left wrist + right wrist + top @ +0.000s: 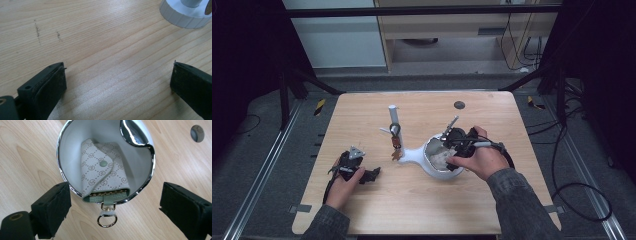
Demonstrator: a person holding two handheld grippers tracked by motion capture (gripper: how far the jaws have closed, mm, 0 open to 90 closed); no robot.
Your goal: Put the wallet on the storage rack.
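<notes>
A big wooden desk [422, 200] is sitting in the middle of a dark room, and two arms in grey sleeves are reaching over it from the near side. A white stand [432, 162] is sitting near the middle of the desk. It has a round bowl [72, 147] with a shiny silver rim, and a thin white post [394, 117] is standing up at its left end. Something small and brown [396, 143] is hanging on the post, but it is too small to tell what it is. The left gripper [373, 174] is lying low on the desk, well apart from the stand, and its fingers [50, 87] are spread wide with only bare wood between them. The right gripper [451, 144] is hovering just over the bowl. Its fingers [53, 205] are wide apart too, and they are holding nothing. A key case [103, 173] with a pale dotted pattern and a green edge is lying inside the bowl. Its snap flap is closed. A little gold ring [107, 219] is hanging from its end, out over the bowl's rim. A small dark round spot [459, 105] is sitting on the far part of the desk.
</notes>
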